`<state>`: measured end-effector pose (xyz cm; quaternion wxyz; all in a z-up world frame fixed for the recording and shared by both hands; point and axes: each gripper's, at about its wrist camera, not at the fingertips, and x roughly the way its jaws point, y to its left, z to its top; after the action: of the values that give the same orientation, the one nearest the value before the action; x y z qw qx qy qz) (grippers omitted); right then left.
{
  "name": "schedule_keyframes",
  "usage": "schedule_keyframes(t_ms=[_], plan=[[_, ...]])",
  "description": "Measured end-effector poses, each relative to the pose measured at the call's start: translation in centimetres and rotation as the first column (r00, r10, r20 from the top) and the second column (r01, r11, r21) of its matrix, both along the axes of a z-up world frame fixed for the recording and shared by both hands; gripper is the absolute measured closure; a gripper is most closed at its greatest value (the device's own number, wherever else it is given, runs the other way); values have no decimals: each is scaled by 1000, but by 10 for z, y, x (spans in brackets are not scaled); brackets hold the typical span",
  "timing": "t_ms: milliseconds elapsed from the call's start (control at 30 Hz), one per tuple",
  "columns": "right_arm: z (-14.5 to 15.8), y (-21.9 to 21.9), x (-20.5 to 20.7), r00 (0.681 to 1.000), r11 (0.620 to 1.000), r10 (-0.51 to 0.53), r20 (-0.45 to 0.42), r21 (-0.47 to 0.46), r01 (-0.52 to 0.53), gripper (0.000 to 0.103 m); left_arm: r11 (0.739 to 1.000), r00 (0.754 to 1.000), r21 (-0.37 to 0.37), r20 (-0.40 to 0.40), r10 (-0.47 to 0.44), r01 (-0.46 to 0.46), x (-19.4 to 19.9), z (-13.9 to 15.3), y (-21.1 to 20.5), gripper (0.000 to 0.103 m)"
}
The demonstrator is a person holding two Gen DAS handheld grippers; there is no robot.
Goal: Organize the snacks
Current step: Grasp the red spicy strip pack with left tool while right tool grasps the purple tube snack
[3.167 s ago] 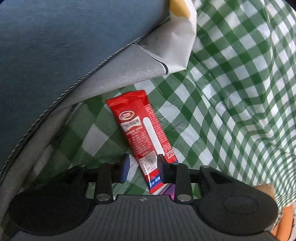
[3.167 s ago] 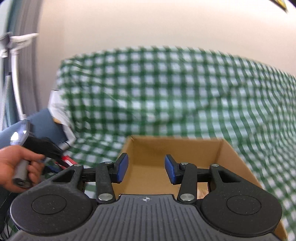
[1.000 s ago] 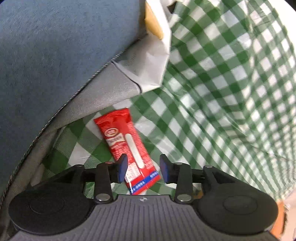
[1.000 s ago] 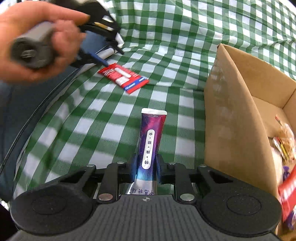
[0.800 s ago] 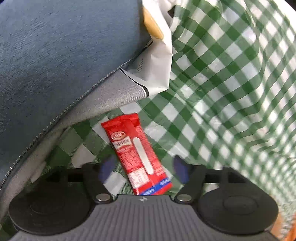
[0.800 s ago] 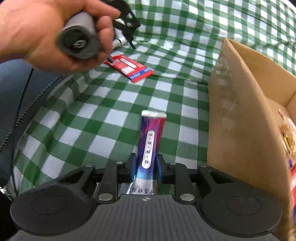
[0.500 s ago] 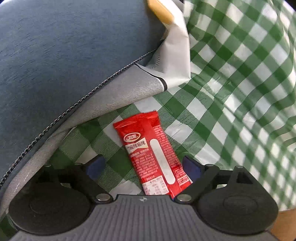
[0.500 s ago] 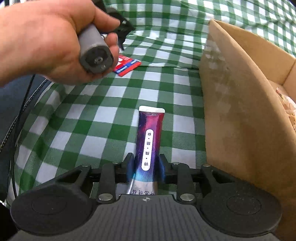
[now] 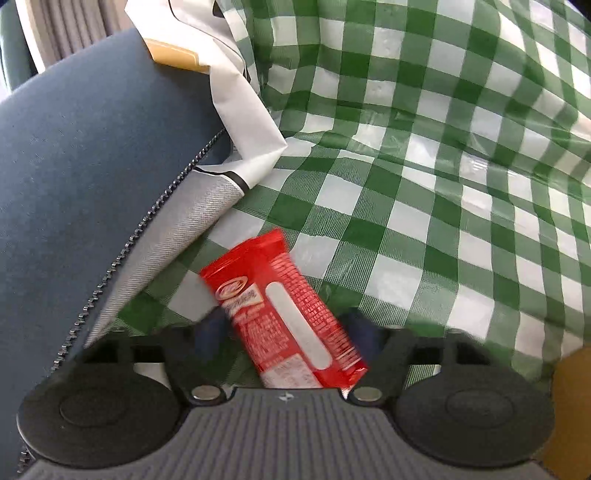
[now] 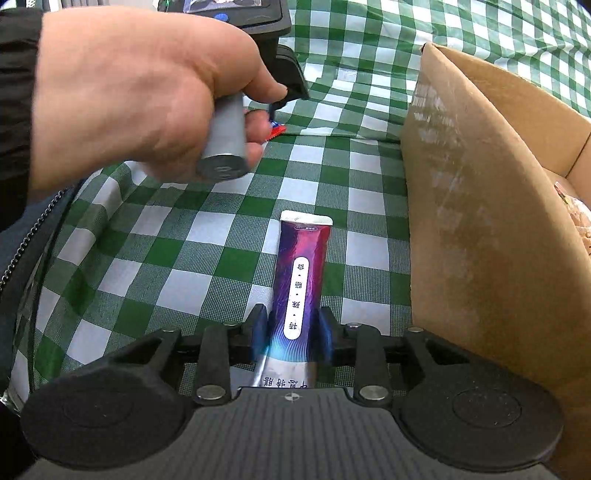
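In the left wrist view a red snack packet (image 9: 284, 314) sits between the blurred blue pads of my left gripper (image 9: 286, 334), its far end tilted up off the green checked cloth (image 9: 424, 184). The jaws are closing on it with gaps on both sides. In the right wrist view my right gripper (image 10: 293, 332) is shut on a purple snack packet (image 10: 301, 280) that lies on the cloth beside the cardboard box (image 10: 480, 229). The hand holding the left gripper (image 10: 140, 92) fills the upper left there; a bit of the red packet (image 10: 277, 129) shows under it.
A dark blue zippered jacket (image 9: 92, 177) and a white paper bag (image 9: 243, 122) lie left of the red packet. The box holds other snacks (image 10: 580, 221) at its right edge. A dark device (image 10: 236, 11) stands at the far edge.
The left jaws opened wide, moved forward around the red packet, and are now closing in on it; its far end has lifted. The right gripper stays shut on the purple packet.
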<state>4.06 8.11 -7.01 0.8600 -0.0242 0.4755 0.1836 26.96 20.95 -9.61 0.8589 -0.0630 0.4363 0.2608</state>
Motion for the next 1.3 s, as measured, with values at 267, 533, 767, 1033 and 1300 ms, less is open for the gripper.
schedule_keyframes(t_ms=[267,533,767,1033,1300], plan=[[1,-2,-2,1000,1000,10,5,1,-10,73,995,998,-102,-55,-7,1,-35,14,30,53],[2,-7,-7,999,998,39,24,44,-40,81,963,978,-188,-49,-205,192,-109,54,28,54],[14,-16,-23,999,994,53,2,91,-53,81,907,940,-311,-96,-327,284,-180,45,15,54],[8,-22,-34,993,992,104,-57,74,-99,80,907,942,-372,-186,-281,197,-194,25,31,52],[7,-26,-35,989,988,143,-39,67,-140,78,913,936,-348,-195,-294,214,-183,21,21,36]])
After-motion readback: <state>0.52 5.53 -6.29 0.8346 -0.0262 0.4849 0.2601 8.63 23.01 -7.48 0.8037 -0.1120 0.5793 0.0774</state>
